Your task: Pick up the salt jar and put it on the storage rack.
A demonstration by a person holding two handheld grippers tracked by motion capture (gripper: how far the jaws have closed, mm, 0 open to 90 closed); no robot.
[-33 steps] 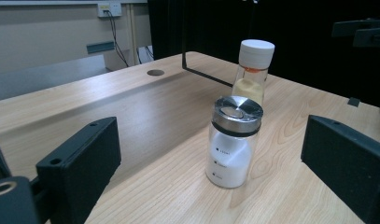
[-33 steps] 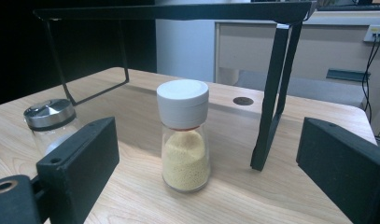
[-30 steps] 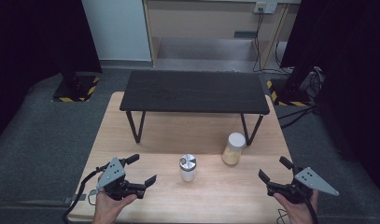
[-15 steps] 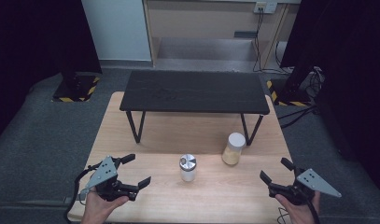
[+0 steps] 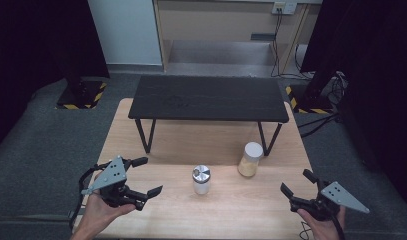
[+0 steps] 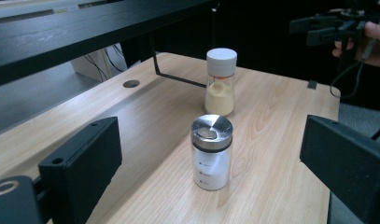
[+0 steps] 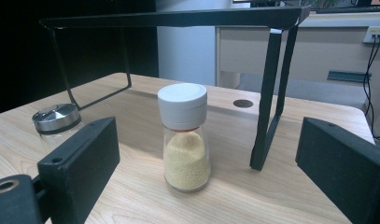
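Left gripper (image 5: 143, 176): jaws wide apart, empty, aimed at steel-capped shaker (image 5: 201, 179) at near centre of table (image 5: 251, 210). Right gripper (image 5: 296, 182): jaws wide, empty, facing white-capped jar (image 5: 251, 159) just right of shaker. Approach level; centre each body between jaws; close below cap.

A: Setting reads as a lab or test room, not a home.

B: Grounds?

A: Grey carpet floor (image 5: 36, 150); black curtains (image 5: 36, 40) hang at far left and far right. Yellow-black hazard tape (image 5: 81, 97) marks stand bases on both sides.

B: Furniture?

A: Bare wooden table (image 5: 231, 210) with a cable hole, low black shelf (image 5: 208, 97) standing on it. Far wall carries a socket plate (image 5: 284, 7) with trailing cables (image 5: 278, 40).
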